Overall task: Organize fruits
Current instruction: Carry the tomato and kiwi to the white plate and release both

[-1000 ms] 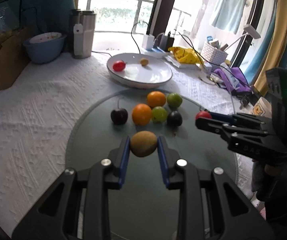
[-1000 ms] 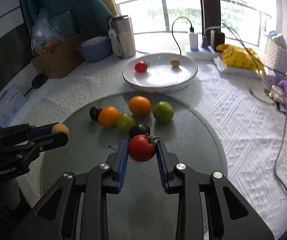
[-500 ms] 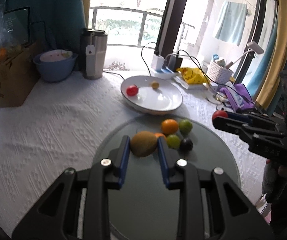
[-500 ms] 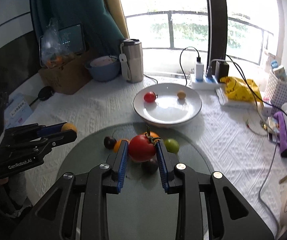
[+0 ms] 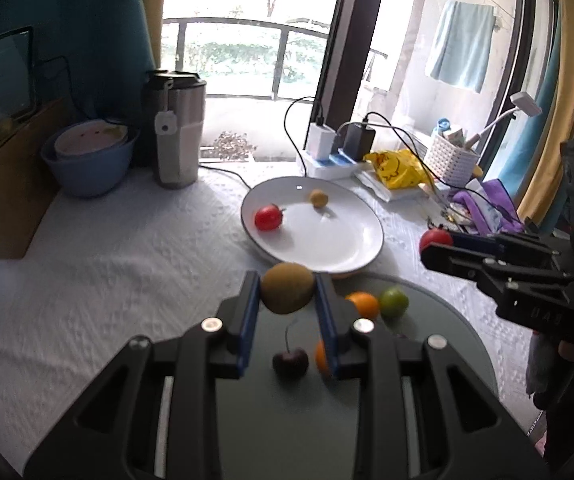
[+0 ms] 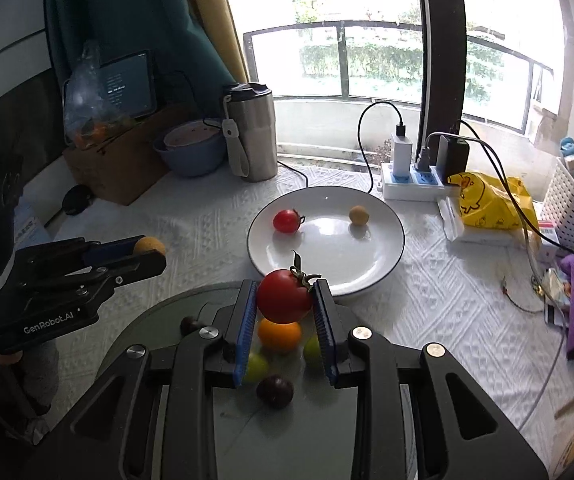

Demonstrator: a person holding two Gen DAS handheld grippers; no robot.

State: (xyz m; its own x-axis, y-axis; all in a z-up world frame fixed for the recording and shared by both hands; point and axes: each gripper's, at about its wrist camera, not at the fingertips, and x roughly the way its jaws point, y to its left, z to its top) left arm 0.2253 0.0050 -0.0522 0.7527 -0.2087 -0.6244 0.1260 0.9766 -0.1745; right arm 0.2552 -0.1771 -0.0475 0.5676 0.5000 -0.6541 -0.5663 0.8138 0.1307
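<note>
— Where the white, embossed cloth point(image 5: 107, 280) covers the counter, what sits on it?

— A round, smooth grey-green mat point(image 5: 447, 344) with loose fruit on it, and just past the mat's far edge a glossy white plate point(image 6: 367, 264) with a thin dark rim. On the plate lie a small red tomato point(image 6: 287, 221) and a small tan round fruit point(image 6: 358, 215), well apart from each other.

— And the left tongs point(image 5: 287, 292)?

— Clamped on a brown, matte, oval fruit point(image 5: 287, 288), probably a kiwi, though the picture is a bit soft. Blue ribbed pads press both of its sides. It hangs above the mat, just short of the plate's near rim.

— The right tongs point(image 6: 285, 298)?

— Closed on a shiny red tomato with a green stem point(image 6: 285, 296), gripped by its sides at the tips. It too is up off the mat, right in front of the plate's near rim.

— What is left on the mat?

— Below the left tongs, a dark cherry with a stem point(image 5: 290, 363), an orange point(image 5: 364, 305) and a green round fruit point(image 5: 394, 301) touching it. Below the right tongs, a dark plum-like fruit point(image 6: 275, 391).

— Anything behind?

— A brushed steel tumbler point(image 6: 251, 132) and a blue bowl point(image 5: 87, 164).
</note>
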